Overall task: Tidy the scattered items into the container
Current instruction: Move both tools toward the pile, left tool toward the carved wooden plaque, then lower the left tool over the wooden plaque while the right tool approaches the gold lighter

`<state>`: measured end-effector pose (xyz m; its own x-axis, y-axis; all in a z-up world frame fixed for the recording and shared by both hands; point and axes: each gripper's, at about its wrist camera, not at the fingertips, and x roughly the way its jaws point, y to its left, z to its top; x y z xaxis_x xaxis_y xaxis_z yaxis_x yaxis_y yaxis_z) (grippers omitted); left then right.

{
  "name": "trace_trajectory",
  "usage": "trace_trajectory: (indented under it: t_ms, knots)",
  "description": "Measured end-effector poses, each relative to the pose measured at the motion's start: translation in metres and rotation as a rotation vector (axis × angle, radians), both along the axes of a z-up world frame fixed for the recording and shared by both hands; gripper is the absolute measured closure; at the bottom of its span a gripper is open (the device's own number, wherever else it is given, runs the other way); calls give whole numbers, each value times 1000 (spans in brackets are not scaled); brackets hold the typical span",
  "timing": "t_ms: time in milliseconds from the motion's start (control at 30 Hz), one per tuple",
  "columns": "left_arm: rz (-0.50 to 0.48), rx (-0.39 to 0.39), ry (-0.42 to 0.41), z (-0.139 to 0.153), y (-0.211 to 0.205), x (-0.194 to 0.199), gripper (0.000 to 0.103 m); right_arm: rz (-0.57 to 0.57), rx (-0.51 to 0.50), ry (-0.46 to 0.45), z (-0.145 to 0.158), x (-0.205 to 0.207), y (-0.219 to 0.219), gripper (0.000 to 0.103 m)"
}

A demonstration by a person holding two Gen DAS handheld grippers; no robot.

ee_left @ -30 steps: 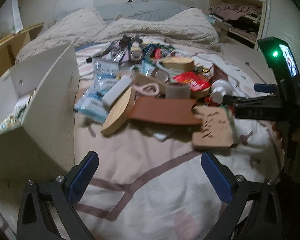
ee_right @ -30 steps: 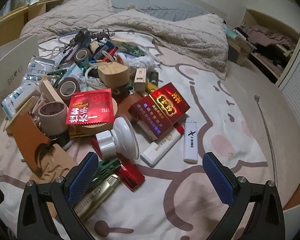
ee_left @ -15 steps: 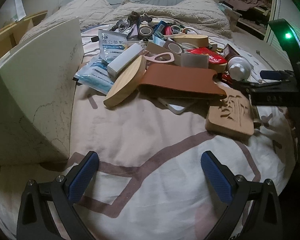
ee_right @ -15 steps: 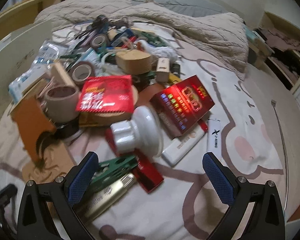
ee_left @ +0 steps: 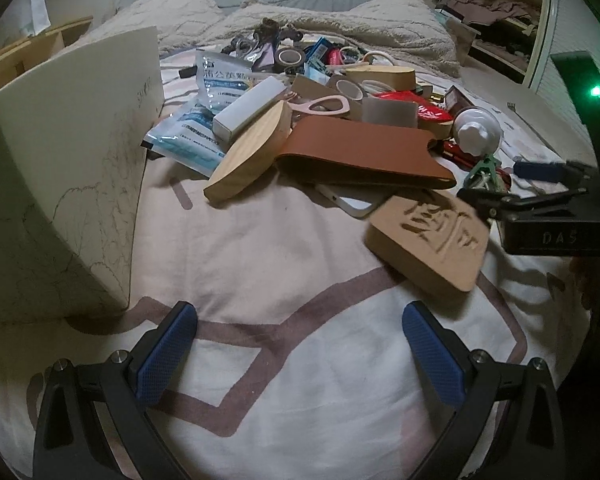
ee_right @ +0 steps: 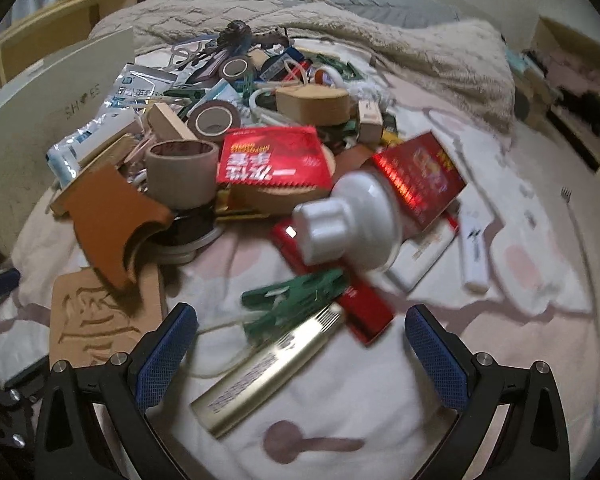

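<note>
A heap of scattered items lies on the bed. A white cardboard box (ee_left: 72,168) stands at its left edge and also shows in the right wrist view (ee_right: 40,120). My left gripper (ee_left: 300,354) is open and empty, low over the sheet in front of a carved wooden block (ee_left: 428,240) and a brown leather case (ee_left: 360,152). My right gripper (ee_right: 300,354) is open and empty, just above a gold tube (ee_right: 268,372), a green clip (ee_right: 296,296) and a white knob (ee_right: 352,228). The right gripper also shows at the right of the left wrist view (ee_left: 548,184).
The pile holds tape rolls (ee_right: 180,172), a red packet (ee_right: 272,160), a red box (ee_right: 420,176), blue sachets (ee_left: 224,76), a wooden oval (ee_left: 252,152) and a white lighter (ee_right: 474,252). A beige blanket (ee_left: 340,20) lies behind. Shelves (ee_left: 496,32) stand at the far right.
Both grippers have dropped lower and closer to the pile. The left one moved from above the box down beside it. The right one came over the gold tube and green clip. Both stayed open.
</note>
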<state>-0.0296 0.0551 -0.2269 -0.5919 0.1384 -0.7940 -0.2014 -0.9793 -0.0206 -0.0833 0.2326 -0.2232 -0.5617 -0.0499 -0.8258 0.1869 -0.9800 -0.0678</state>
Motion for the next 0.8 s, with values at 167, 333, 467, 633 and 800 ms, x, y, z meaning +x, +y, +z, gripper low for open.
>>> trace_trajectory:
  t_ms: [167,333,467,633,800]
  knots:
    - [-58,17,1,6,1,3,0,-31,-29,4,-5,2,-4,0]
    - [-62,140,-18,16,-10,0,0,-17,-30,17,-5,3,-6,0]
    - [-34,315,-37,26,-22,-4,0,-10,-20,31,-4,4,-8,0]
    - [-17,425,-54,33,-24,-7,0,20,15,86,-1,14,-22,0]
    - [-41,472,-86,34,-21,-4,0,75,46,144,2,27,-44,0]
